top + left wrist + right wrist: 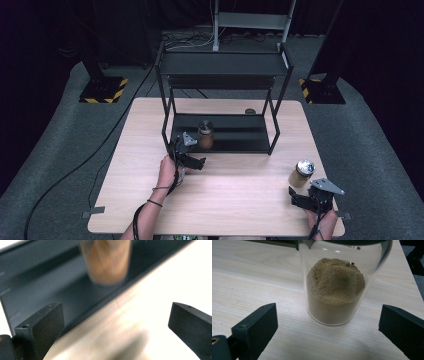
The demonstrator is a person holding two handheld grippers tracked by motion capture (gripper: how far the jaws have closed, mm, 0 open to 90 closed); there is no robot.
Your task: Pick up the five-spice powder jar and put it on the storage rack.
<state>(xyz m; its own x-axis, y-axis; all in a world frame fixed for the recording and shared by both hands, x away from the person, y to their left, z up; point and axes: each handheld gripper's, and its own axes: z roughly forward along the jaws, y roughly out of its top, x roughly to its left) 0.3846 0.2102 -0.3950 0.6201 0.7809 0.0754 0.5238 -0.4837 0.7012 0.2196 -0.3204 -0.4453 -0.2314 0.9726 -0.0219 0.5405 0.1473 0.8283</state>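
Note:
A glass jar of brown powder (205,135) stands on the lower shelf of a black rack (250,145); it is blurred in the left gripper view (107,262). My left gripper (184,148) (115,322) is open just in front of the shelf's front edge, short of the jar, with nothing between its jaws. A second jar of tan powder with a silver lid (301,172) (335,290) stands on the table at the front right. My right gripper (306,194) (327,327) is open right behind it, jaws either side and apart from the glass.
The rack has an upper shelf (222,64) over the lower one, with thin black posts at its corners. A small dark round object (250,111) lies on the wooden table (235,200) behind the rack. Grey carpet, cables and stand bases surround the table.

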